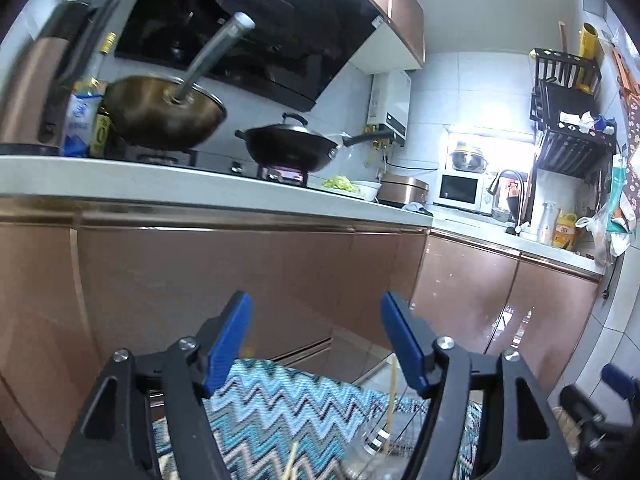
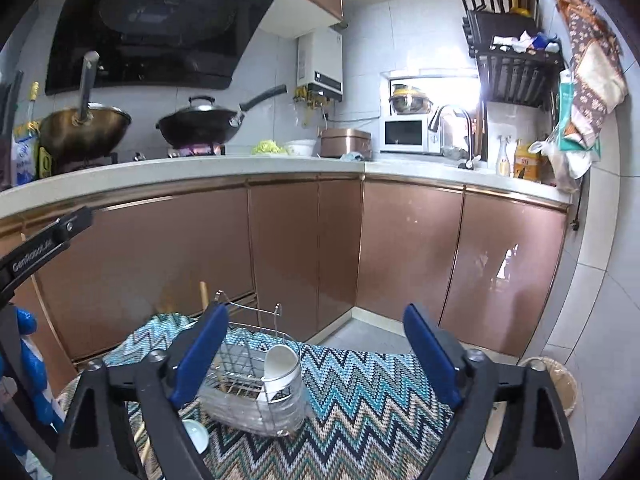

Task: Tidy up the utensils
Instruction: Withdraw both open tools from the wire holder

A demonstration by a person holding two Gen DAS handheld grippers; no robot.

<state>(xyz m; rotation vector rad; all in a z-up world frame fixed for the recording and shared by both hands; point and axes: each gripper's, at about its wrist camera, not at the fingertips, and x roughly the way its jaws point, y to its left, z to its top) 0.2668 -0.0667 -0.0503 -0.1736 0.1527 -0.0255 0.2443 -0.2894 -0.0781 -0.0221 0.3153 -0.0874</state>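
A wire utensil holder [image 2: 252, 384] stands on a zigzag-patterned cloth [image 2: 360, 400]. A white spoon [image 2: 280, 364] and wooden chopsticks [image 2: 205, 294] stand in it. Another white spoon [image 2: 196, 434] lies on the cloth at its front left. My right gripper [image 2: 316, 352] is open and empty above the holder. My left gripper [image 1: 316, 344] is open and empty above the cloth [image 1: 280, 408]; a chopstick [image 1: 392, 396] and the holder's rim [image 1: 384, 440] show low between its fingers. The left gripper's body also shows at the left edge of the right wrist view [image 2: 44, 244].
Brown cabinet doors [image 2: 280, 248] and an L-shaped counter [image 2: 240, 168] stand behind the cloth. Two woks [image 2: 200, 120] sit on the stove. A microwave [image 2: 408, 134], a sink tap [image 2: 452, 128] and a dish rack [image 2: 516, 68] are at the right. A bin [image 2: 556, 384] stands on the floor.
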